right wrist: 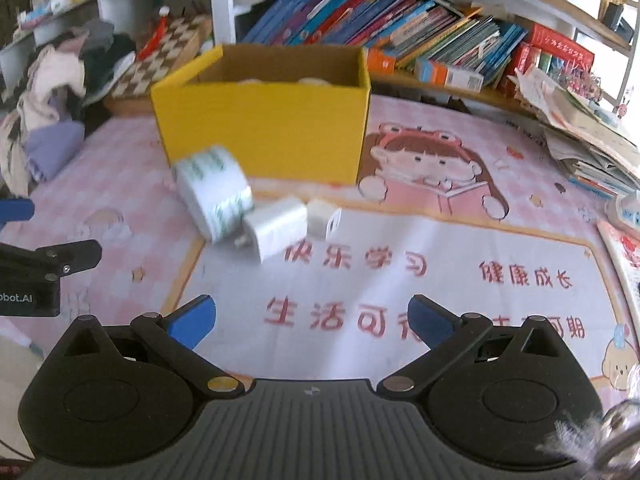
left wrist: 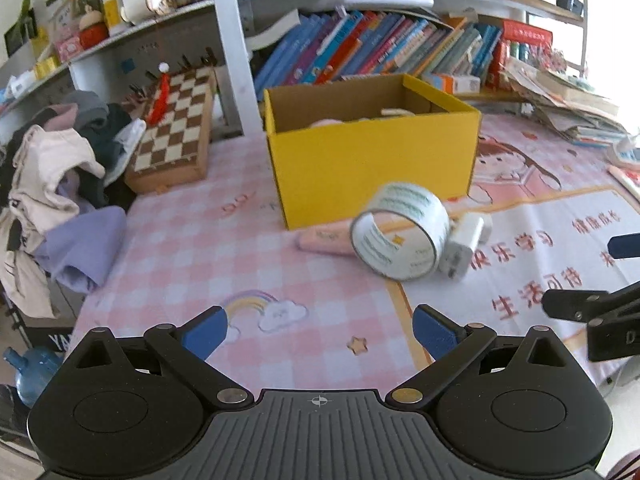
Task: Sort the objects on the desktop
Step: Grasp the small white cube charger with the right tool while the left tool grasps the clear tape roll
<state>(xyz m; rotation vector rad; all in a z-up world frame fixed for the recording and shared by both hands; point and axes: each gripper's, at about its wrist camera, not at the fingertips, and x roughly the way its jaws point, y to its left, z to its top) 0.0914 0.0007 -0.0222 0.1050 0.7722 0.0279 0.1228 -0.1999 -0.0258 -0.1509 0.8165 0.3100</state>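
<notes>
Both the left tongs (left wrist: 320,330) and the right tongs (right wrist: 312,320) hang released, empty, above the table (left wrist: 192,248). At 1 o'clock from the left tongs a tape roll (left wrist: 400,230) stands on edge just before the yellow box (left wrist: 372,160), touching a white charger (left wrist: 466,244); a pink tube (left wrist: 324,240) lies behind the roll.

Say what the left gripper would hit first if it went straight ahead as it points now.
Most likely the tape roll, which lies slightly right of the open left gripper line; the pink tube beside it is about as near. Behind both stands the yellow box. Depth is uncertain through the fisheye.
</notes>
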